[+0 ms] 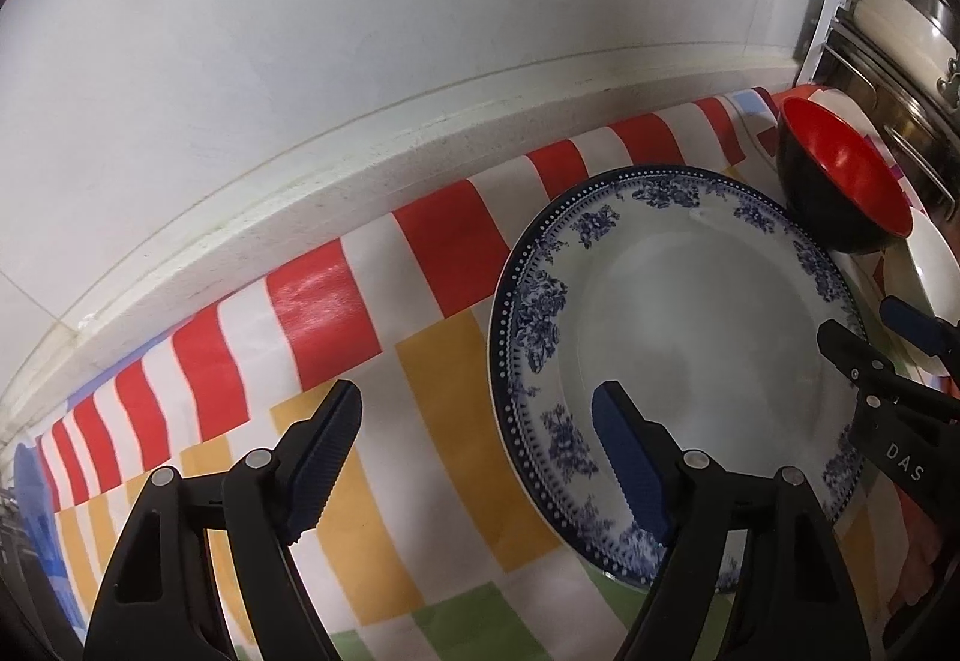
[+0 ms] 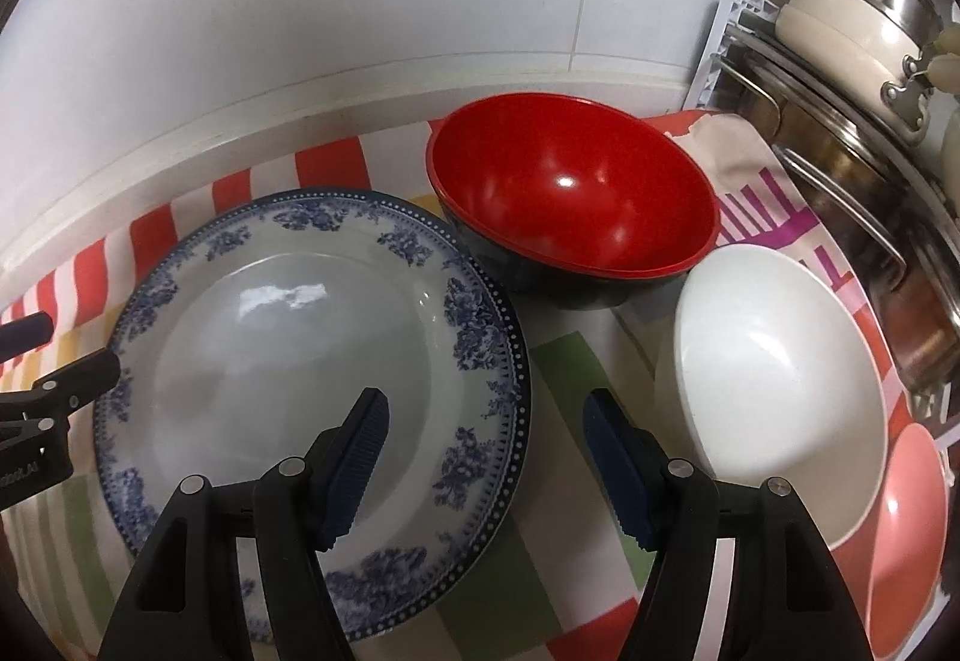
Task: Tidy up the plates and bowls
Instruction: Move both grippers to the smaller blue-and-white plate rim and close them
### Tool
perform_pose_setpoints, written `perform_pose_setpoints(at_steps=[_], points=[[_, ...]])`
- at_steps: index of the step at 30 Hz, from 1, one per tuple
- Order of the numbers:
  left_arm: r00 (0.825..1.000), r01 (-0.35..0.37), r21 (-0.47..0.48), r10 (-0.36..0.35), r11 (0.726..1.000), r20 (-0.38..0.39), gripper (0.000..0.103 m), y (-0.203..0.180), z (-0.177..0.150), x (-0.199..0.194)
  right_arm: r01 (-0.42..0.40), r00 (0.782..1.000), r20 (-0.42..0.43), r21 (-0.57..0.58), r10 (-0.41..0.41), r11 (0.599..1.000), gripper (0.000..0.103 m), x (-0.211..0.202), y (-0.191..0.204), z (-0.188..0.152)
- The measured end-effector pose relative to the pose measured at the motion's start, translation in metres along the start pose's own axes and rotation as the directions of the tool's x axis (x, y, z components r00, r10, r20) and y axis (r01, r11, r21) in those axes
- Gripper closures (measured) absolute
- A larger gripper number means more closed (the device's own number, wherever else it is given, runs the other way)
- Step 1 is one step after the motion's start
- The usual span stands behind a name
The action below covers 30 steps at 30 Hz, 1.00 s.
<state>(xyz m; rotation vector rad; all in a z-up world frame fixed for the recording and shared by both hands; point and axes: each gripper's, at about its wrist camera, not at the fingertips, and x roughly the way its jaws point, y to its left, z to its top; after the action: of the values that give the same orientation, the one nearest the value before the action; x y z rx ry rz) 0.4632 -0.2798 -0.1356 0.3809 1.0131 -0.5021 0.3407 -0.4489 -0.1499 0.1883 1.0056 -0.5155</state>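
A white plate with a blue floral rim (image 1: 678, 361) (image 2: 300, 349) lies flat on the striped cloth. My left gripper (image 1: 480, 457) hangs open over the plate's left rim, one finger above the plate and one above the cloth. My right gripper (image 2: 486, 463) is open astride the plate's right rim in the same way. Neither pad touches the plate. Each gripper shows in the other's view: right gripper (image 1: 864, 322), left gripper (image 2: 75, 346). Behind the plate stands a bowl, red inside and black outside (image 2: 576, 205) (image 1: 840, 175), touching its rim. A white bowl (image 2: 774, 361) (image 1: 936, 271) sits to the right.
A pink dish (image 2: 906, 511) lies partly under the white bowl at the right edge. Steel and cream pots (image 2: 864, 18) are stacked on a metal rack (image 2: 840, 193) at the far right. A white ledge (image 1: 360, 169) and tiled wall close off the back.
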Motion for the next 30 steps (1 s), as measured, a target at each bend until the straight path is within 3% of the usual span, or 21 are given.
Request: perform_pose_setpoints(at_steps=[13,17,23,26,30], points=[[0.996,0.067,-0.049,-0.07,0.997,-0.053,0.041,0.005,0.004,0.02,0.009,1.0,0.009,-0.059,-0.008,0.998,0.036,0.008,0.011,0.007],[0.992,0.104,-0.064,-0.108,0.993,-0.064,0.044,0.006,0.005,0.024,0.003,1.0,-0.004,-0.066,-0.003,0.998,0.043,0.011,0.014,0.009],[0.988,0.14,-0.042,-0.142,0.989,-0.056,0.064,0.001,0.007,0.023,0.009,1.0,-0.024,-0.072,-0.011,0.997,0.054,0.016,0.016,0.012],[0.99,0.126,-0.027,-0.128,0.992,-0.052,0.066,-0.002,0.007,0.022,0.031,0.999,-0.026,-0.084,-0.034,0.996,0.065,0.018,0.015,0.013],[0.991,0.118,-0.036,-0.12,0.992,-0.054,0.067,-0.001,0.007,0.022,0.027,0.999,-0.038,-0.085,-0.031,0.996,0.066,0.018,0.014,0.016]])
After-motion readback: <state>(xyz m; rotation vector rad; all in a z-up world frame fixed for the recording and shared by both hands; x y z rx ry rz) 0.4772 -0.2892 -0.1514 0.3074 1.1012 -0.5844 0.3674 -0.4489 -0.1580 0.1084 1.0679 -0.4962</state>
